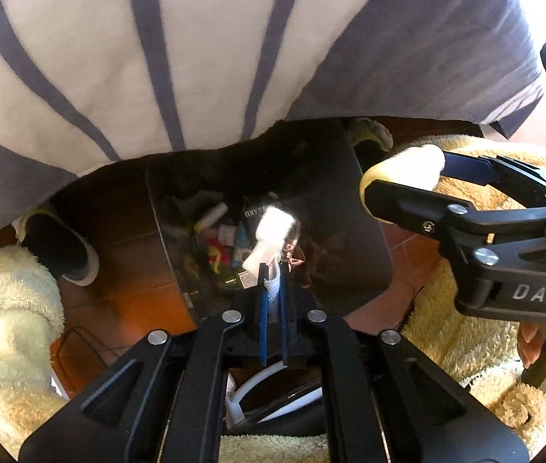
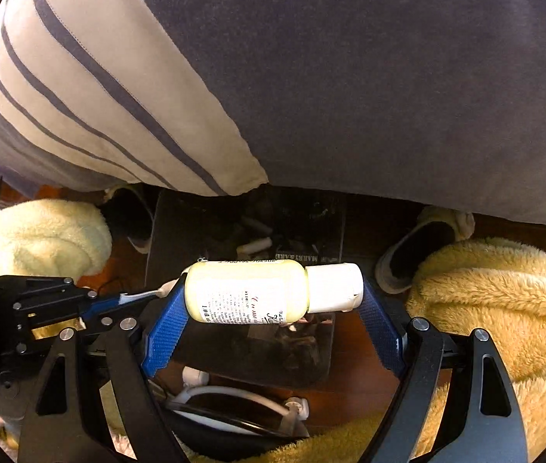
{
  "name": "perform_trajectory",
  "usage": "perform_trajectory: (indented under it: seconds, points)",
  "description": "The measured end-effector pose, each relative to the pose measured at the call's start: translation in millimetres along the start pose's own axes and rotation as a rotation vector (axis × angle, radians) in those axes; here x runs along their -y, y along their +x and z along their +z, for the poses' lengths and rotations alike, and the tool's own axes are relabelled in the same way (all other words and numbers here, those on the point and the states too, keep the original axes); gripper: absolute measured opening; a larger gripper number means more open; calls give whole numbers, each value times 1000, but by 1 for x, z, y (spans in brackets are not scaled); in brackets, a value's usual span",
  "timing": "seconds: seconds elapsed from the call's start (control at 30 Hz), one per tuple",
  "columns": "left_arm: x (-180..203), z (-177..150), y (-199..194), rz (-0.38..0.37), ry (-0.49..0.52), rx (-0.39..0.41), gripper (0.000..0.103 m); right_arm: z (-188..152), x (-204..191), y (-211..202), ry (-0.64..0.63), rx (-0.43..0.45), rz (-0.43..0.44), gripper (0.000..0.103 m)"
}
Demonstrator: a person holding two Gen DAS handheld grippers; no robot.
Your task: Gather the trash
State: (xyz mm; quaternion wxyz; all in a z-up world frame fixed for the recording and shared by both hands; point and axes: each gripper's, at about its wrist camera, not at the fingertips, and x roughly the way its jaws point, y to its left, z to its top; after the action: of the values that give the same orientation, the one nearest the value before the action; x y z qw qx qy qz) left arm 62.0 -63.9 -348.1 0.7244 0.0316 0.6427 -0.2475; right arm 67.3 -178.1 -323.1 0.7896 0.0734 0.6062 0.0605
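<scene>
Left claw (image 1: 273,281) has its blue fingers nearly closed on a crumpled white paper scrap (image 1: 271,237), hanging over the dark clear-walled trash bin (image 1: 350,239) on the floor — a light scrap could drift past the rim.

Right claw (image 2: 273,297), jaws wide, pinches a pale yellow white-capped lotion bottle (image 2: 248,293) lengthwise by its ends above the bin; that end-to-end hold might slip and the bottle could roll out early.

Both wrist cams look steeply down, close, sharing the dark trash bin (image 1: 350,231) btwn the person's slippers (image 2: 408,254).
</scene>
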Motion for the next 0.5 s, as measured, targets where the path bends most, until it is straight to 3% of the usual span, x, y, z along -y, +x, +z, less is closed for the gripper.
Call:
perform_trajectory:
  seconds: [0.07, 0.13, 0.2, 0.27, 0.5]
  points:
    - [-5, 0, 1, -2, -10, -6, 5, 2, 1, 1, 2, 3, 0, 84]
    - [-7, -1, 2, 3, -18, -9, 14, 3, 2, 2, 7, -1, 2, 84]
    - [-8, -1, -1, 6, -22, -4, 32, 3, 4, 2, 10, 1, 1, 84]
    - [-7, -2, -4, 13, -22, 9, 40, 4, 5, -1, 13, 12, 1, 91]
    - [-2, 0, -33, 60, -18, 90, 56, 8, 9, -32, 27, 90, -6, 98]
